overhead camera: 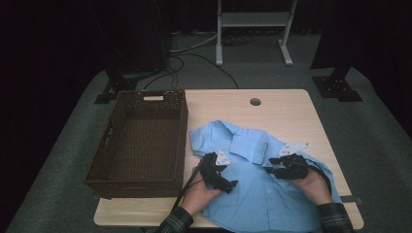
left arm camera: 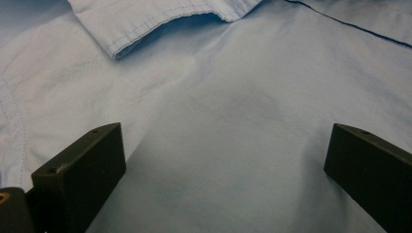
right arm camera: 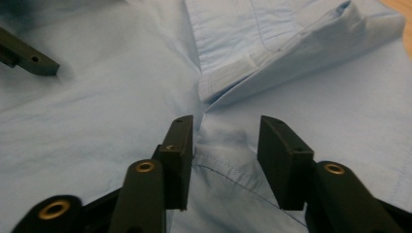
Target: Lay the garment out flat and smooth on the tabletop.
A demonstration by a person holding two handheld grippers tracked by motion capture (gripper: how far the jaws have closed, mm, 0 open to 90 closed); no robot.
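Note:
A light blue shirt (overhead camera: 262,194) lies spread on the wooden table (overhead camera: 291,111), collar toward the far side. My left gripper (overhead camera: 224,171) rests low on the shirt's left half. Its jaws stand wide open (left arm camera: 223,145) over smooth cloth (left arm camera: 233,97), just below the collar edge (left arm camera: 145,29). My right gripper (overhead camera: 269,165) is on the shirt's right half, pointing left. Its jaws (right arm camera: 226,131) are partly closed around a raised fold of the shirt (right arm camera: 223,145) below the collar, and I see no firm pinch. A jaw of the left gripper (right arm camera: 29,56) shows at upper left.
A dark brown woven basket (overhead camera: 180,141) stands on the table's left side, touching the shirt's left edge. A round cable hole (overhead camera: 255,102) sits near the far table edge. Stands and cables lie on the floor behind.

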